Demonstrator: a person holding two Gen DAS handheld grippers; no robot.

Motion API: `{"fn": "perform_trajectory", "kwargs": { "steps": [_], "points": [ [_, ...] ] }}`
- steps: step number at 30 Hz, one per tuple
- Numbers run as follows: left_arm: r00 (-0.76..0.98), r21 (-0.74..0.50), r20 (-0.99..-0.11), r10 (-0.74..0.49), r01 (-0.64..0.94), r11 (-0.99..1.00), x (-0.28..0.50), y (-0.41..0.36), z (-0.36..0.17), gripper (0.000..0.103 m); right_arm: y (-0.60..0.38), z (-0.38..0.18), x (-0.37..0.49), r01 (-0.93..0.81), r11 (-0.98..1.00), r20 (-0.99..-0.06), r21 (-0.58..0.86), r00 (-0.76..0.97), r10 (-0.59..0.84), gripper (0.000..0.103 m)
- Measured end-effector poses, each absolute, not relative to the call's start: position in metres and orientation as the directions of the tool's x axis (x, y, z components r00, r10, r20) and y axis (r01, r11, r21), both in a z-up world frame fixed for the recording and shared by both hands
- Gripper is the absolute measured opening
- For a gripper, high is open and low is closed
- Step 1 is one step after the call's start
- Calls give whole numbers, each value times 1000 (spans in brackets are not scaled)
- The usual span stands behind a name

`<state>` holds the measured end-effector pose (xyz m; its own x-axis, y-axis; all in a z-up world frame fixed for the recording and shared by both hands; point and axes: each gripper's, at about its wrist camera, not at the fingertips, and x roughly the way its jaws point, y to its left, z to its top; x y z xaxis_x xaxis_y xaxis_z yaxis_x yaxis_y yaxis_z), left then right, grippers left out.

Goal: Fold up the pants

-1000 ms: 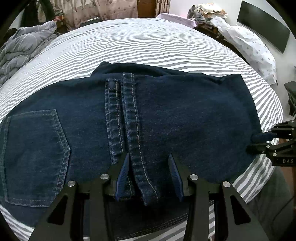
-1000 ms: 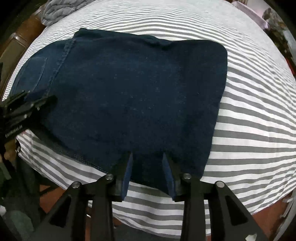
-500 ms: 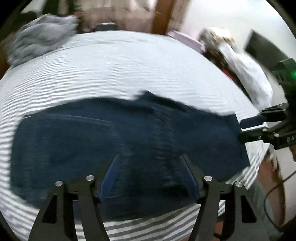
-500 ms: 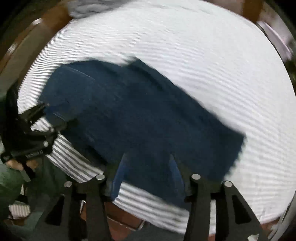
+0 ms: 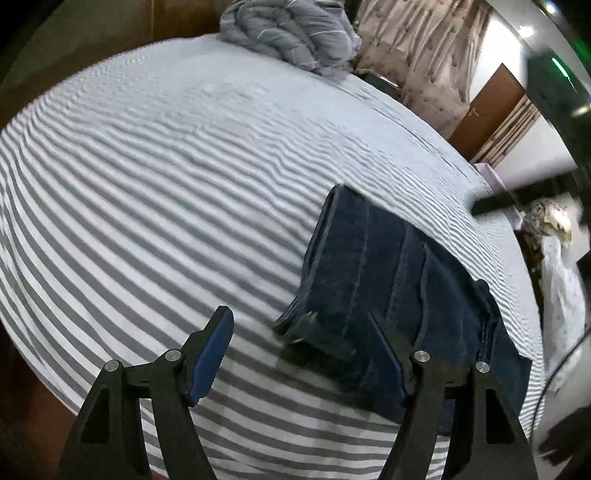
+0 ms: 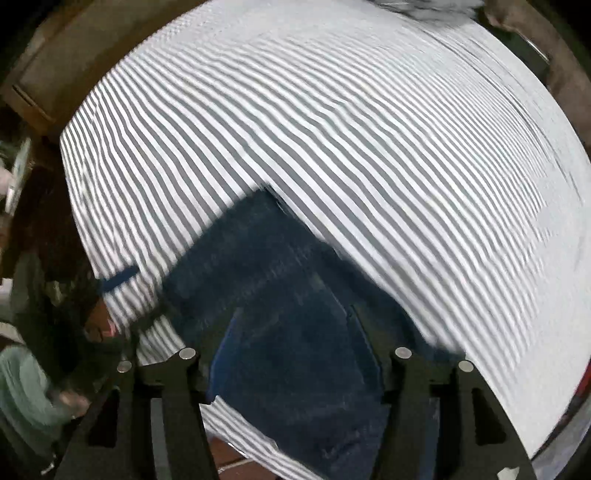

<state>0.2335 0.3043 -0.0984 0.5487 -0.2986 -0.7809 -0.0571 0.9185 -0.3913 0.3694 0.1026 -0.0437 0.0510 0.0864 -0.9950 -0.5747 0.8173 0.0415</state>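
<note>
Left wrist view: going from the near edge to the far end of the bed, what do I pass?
Left gripper, fingers apart with nothing between them → folded jeans → bare striped sheet → crumpled grey blanket at the far edge.

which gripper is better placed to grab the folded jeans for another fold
Probably the right gripper: its open jaws hang directly over the dark blue folded denim jeans. The left gripper, also open, mostly frames bare grey-and-white striped bedsheet beside them.

Left hand-held gripper (image 5: 301,345), right hand-held gripper (image 6: 295,354): jaws just opening, empty.
</note>
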Motion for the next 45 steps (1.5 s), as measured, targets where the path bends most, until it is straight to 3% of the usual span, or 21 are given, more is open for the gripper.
{"fn": "perform_trajectory", "kwargs": {
  "steps": [11,19,23,27,33,45],
  "points": [
    [544,-488,-746,-384,-54,871,248,293,-142,72,242,-118,415,-633,752,-972,-183,2,-235,60],
    [607,-538,-685,-404,-48,841,251,288,-148,72,254,-165,421,-661,661,-882,-356,4,-472,57],
    [621,-561,-665,-415,-48,827,247,292,-149,70,246,-184,413,-693,616,-831,-373,-46,-555,51],
    [605,-575,-672,-428,-61,816,242,294,-151,70,257,-197,408,-697,595,-820,-400,-18,-572,49],
    [590,-595,-674,-444,-78,800,235,295,-152,70,257,-183,403,-703,583,-837,-408,32,-547,22],
    [587,-618,-663,-465,-78,782,247,297,-156,75,225,-148,406,-669,671,-909,-320,18,-416,20]
  ]
}}
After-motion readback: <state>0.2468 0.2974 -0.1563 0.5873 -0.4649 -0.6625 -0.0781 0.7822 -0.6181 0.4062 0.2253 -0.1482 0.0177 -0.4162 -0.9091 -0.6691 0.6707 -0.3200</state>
